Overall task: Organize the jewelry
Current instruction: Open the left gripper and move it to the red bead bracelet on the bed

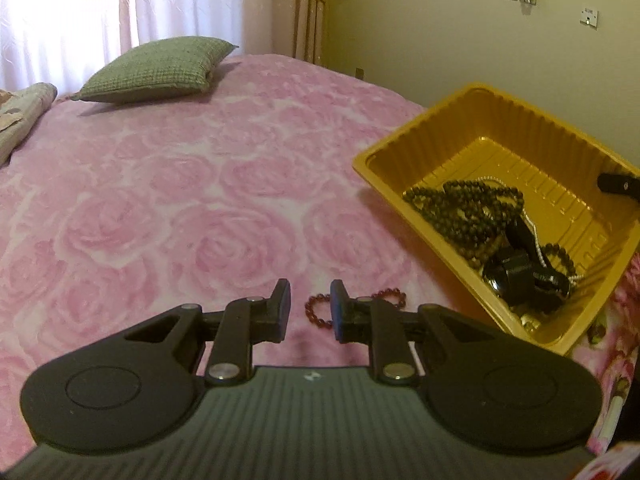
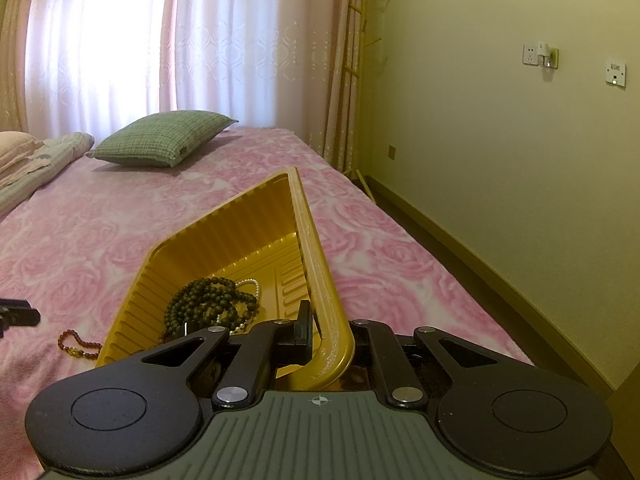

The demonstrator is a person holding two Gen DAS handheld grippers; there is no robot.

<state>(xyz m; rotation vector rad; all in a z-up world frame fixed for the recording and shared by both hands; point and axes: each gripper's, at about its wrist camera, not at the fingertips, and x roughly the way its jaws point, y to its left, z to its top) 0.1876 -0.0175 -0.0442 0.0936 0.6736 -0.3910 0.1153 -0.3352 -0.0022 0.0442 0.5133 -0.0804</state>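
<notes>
A yellow plastic tray [image 1: 444, 128] rests on the pink rose bedspread [image 1: 200, 200], tilted up on one side. It holds dark bead strands [image 1: 460, 208], a pearl strand [image 2: 252, 285] and black bangles [image 1: 520, 276]. My right gripper [image 2: 320, 336] is shut on the tray's near rim [image 2: 316, 264], one finger inside and one outside. A red bead bracelet [image 1: 316, 308] lies on the bedspread just ahead of my left gripper [image 1: 310, 312], which is open and empty, fingers either side of it. The bracelet also shows in the right wrist view [image 2: 76, 346], left of the tray.
A green checked pillow [image 1: 156, 68] lies at the far end of the bed before the pink curtains [image 2: 160, 40]. Folded bedding [image 2: 36, 160] sits at the far left. The bed's right edge drops to the floor beside a yellow wall [image 2: 500, 140].
</notes>
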